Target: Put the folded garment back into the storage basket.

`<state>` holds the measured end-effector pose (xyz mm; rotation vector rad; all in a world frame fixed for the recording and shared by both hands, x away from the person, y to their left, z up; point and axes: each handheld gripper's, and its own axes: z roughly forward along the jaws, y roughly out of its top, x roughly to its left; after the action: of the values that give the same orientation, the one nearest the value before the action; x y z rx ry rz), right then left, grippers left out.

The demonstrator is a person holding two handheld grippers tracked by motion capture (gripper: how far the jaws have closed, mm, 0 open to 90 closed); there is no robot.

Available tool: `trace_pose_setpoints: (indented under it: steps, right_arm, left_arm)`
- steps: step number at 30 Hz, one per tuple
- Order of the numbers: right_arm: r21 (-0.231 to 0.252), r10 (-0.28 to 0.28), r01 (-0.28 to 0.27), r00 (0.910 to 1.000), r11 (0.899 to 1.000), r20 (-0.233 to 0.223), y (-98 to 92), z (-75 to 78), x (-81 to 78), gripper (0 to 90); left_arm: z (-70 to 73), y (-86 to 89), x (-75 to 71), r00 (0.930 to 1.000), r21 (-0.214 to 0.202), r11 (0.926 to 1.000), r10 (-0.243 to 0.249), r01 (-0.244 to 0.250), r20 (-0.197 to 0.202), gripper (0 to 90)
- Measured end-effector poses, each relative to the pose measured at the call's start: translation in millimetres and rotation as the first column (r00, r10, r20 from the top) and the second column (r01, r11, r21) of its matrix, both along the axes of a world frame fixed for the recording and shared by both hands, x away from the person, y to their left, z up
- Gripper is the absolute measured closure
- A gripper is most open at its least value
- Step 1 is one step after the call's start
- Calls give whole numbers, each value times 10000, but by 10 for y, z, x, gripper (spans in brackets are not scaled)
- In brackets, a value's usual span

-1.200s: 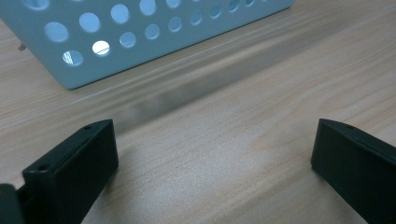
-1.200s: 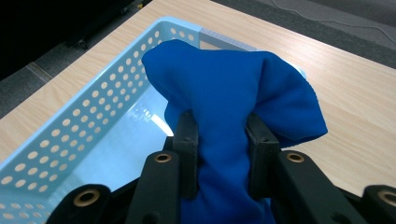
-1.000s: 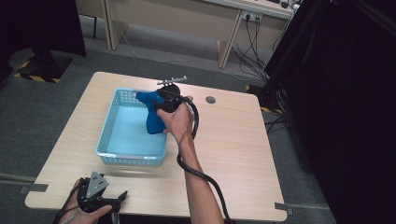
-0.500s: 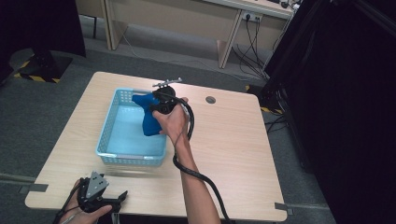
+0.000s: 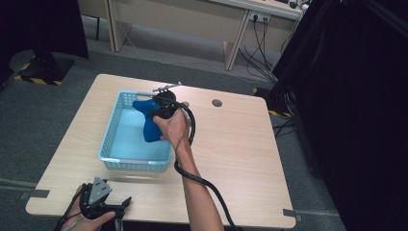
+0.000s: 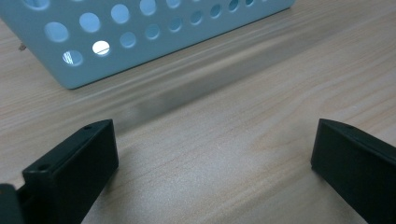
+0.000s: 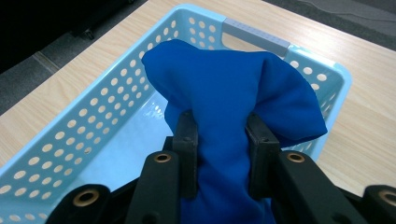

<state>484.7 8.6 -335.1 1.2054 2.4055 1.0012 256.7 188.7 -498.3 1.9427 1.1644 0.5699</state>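
A light blue perforated basket stands on the left half of the wooden table. My right gripper hangs over the basket's right side, shut on a blue cloth that bulges above the jaws and hangs below them. My left gripper rests at the table's near left edge, open, with bare wood between its jaws and the basket wall just ahead.
A round cable hole sits in the table's far right part. A black cable trails from my right gripper along the forearm. Desks and floor cables stand beyond the table; a dark curtain is at the right.
My right gripper has carried the blue cloth a little leftward and nearer over the basket. The left gripper has stayed in place.
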Motion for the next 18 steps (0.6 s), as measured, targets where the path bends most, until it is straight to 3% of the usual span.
trace_pose_setpoints:
  steps: [18]
  right_arm:
    - [-97,137,-140,9994,9999,-313,190,-153,36,709]
  left_arm:
    - [-1,1,-1,10000,-15,10000,-11,11,-2,0]
